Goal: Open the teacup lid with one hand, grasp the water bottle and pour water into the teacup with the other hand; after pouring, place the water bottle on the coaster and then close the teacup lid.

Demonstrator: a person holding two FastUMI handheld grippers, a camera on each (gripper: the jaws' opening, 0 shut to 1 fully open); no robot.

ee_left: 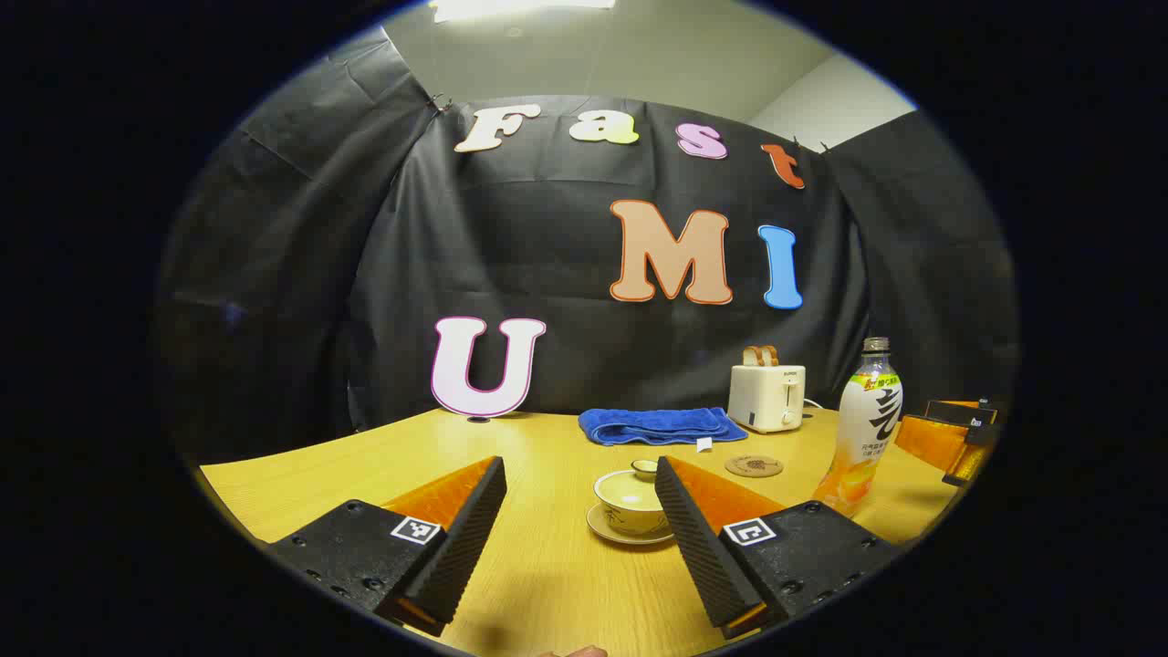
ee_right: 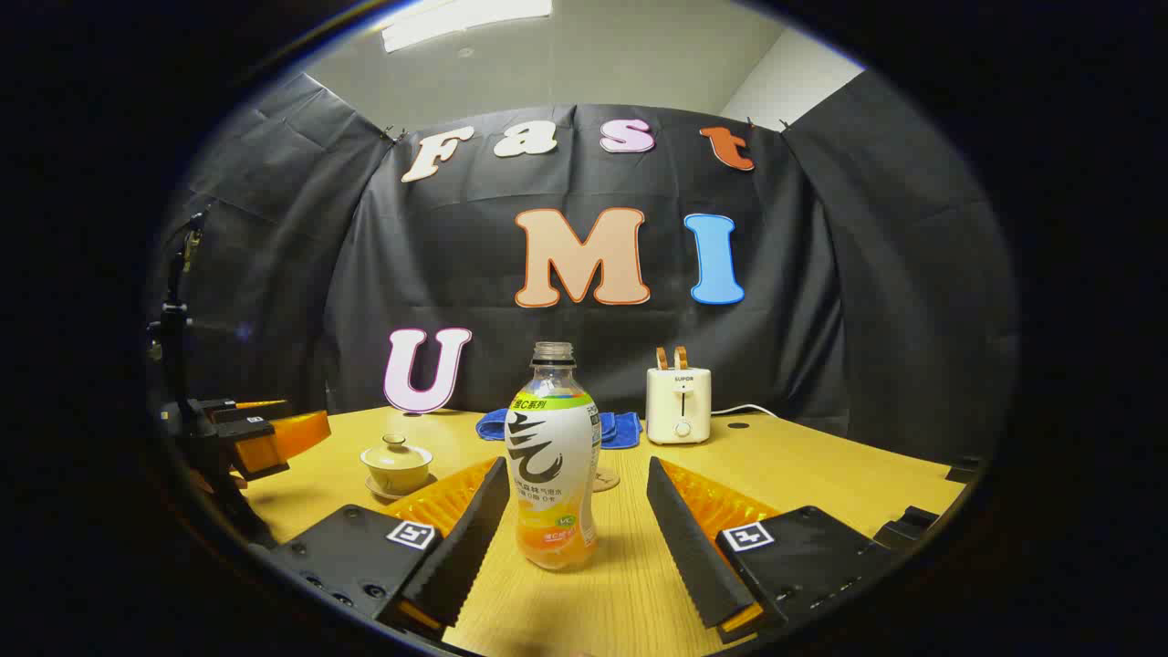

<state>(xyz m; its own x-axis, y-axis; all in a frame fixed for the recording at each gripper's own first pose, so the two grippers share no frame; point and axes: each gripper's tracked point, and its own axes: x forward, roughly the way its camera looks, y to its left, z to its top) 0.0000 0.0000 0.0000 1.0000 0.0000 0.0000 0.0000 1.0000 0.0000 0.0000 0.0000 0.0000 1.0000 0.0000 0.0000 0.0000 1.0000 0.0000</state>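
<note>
A pale teacup (ee_left: 630, 509) stands on its saucer with the lid (ee_left: 644, 469) on it, just ahead of my left gripper (ee_left: 579, 467). That gripper is open, and the cup sits close to its right finger (ee_left: 693, 534). The water bottle (ee_right: 554, 456), white-labelled with orange drink at the bottom, stands upright between the fingers of my open right gripper (ee_right: 577, 467), nearer the left finger, with a wide gap to the right one. In the left gripper view the bottle (ee_left: 867, 429) is at the right, with the round coaster (ee_left: 754, 465) left of it and beyond the cup.
A white toaster (ee_left: 766, 397) with bread in it and a folded blue towel (ee_left: 659, 425) sit at the back of the wooden table (ee_left: 547, 566). The teacup (ee_right: 397, 465) is left of the bottle, with the left gripper (ee_right: 246, 438) beyond it. The coaster (ee_right: 608, 480) peeks out behind the bottle.
</note>
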